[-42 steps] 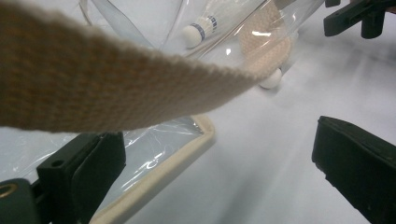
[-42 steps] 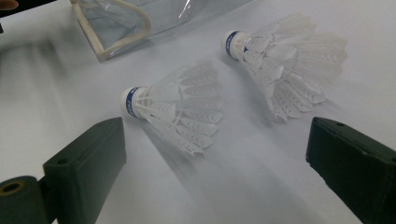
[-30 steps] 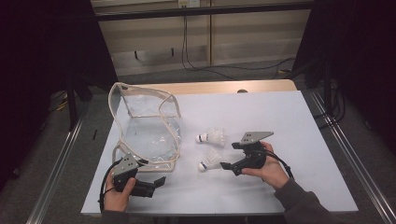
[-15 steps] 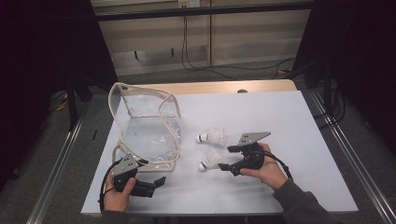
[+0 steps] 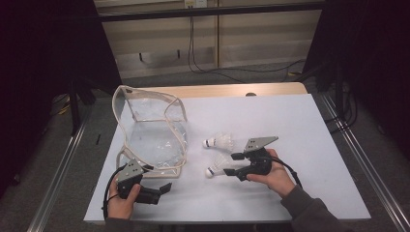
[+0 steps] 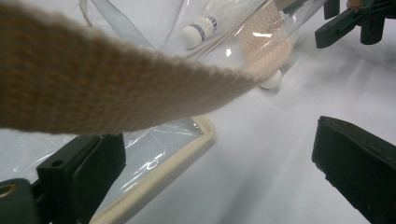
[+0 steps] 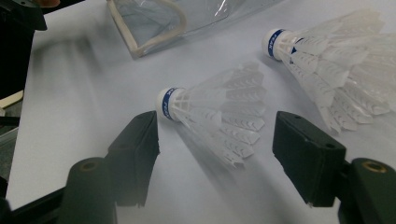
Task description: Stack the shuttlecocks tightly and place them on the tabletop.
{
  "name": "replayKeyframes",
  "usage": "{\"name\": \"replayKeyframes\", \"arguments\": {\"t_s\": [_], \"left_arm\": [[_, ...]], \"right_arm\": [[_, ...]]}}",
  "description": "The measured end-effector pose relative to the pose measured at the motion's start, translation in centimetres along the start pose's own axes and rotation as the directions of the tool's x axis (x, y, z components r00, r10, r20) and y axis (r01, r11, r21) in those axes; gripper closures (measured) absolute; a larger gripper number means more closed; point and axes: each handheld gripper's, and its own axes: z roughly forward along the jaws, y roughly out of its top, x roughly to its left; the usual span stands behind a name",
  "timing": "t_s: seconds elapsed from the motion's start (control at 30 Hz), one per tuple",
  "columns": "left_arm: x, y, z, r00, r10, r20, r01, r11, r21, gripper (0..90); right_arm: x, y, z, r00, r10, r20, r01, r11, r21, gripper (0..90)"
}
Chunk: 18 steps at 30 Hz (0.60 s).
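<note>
On the white desk (image 5: 300, 130), the right gripper (image 7: 215, 140) is holding its jaws spread around the near shuttlecock (image 7: 212, 112), whose blue band reads "PEAK". Beside the clear bag (image 5: 152, 130), the left gripper (image 6: 210, 163) is sitting with jaws spread.

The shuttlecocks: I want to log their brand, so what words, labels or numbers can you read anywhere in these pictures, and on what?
"PEAK": white letters on the blue band round the cork of the nearer shuttlecock, between the open right gripper jaws.
Farther shuttlecock: its blue band carries white lettering too blurred to read.
Clear bag: no print that I can make out.
</note>
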Motion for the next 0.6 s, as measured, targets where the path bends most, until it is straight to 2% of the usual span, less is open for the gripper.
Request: {"name": "replayKeyframes", "arguments": {"t_s": [0.27,0.6], "left_arm": [[0.01,0.0,-0.02,1.0,0.001,0.0,-0.001,1.0,0.0,2.8],[0.02,-0.02,-0.02,1.0,0.001,0.002,-0.001,1.0,-0.001,2.8]], "right_arm": [[0.12,0.19,0.35,0.9997,-0.017,-0.017,0.017,1.0,0.004,41.3],[0.31,0.26,0.78,0.9992,-0.029,-0.029,0.029,1.0,0.011,47.7]]}}
